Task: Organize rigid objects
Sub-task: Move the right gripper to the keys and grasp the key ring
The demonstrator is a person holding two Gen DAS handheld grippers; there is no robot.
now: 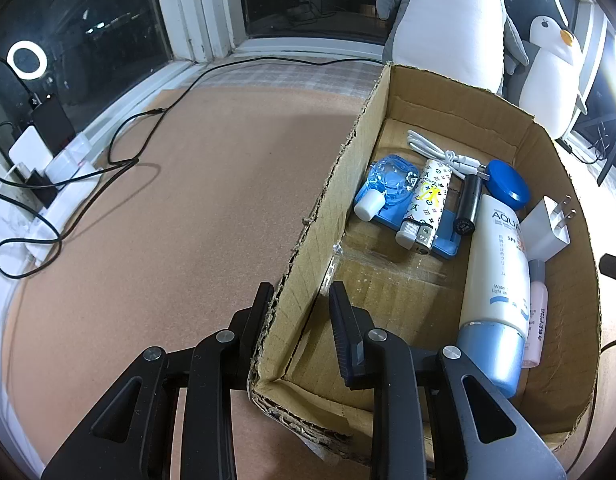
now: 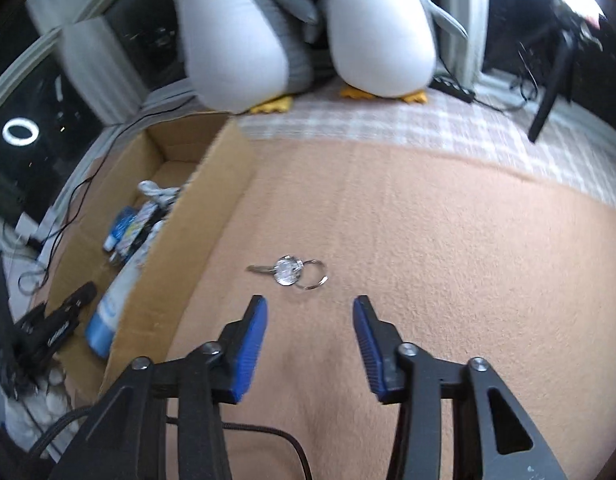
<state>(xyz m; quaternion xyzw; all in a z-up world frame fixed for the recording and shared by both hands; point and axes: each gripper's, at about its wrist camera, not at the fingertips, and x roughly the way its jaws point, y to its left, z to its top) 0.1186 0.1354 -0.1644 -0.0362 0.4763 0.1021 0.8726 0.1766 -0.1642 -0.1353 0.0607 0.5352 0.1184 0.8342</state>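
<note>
Left wrist view: my left gripper point(image 1: 298, 300) is clamped on the near end of the cardboard box's point(image 1: 319, 216) left wall, one finger outside and one inside. The box stands on a pink blanket point(image 1: 212, 184) and holds, toward its far end, a coiled white cable point(image 1: 439, 152), a patterned lighter point(image 1: 425, 204) lying on a blue packet point(image 1: 387, 184), a black lipstick point(image 1: 467, 206) and a round blue tin point(image 1: 507, 184). Along the right wall lie a white and blue sunscreen tube point(image 1: 495, 280), a white plug point(image 1: 547, 228) and a small pink bottle point(image 1: 537, 312).

Right wrist view: my right gripper point(image 2: 309, 312) hangs over the blanket with jaws moderately apart and nothing between them. A key on a ring point(image 2: 290, 272) lies on the blanket just beyond the fingertips, right of the box, apart from it. Two plush penguins point(image 2: 379, 28) stand at the blanket's far edge
</note>
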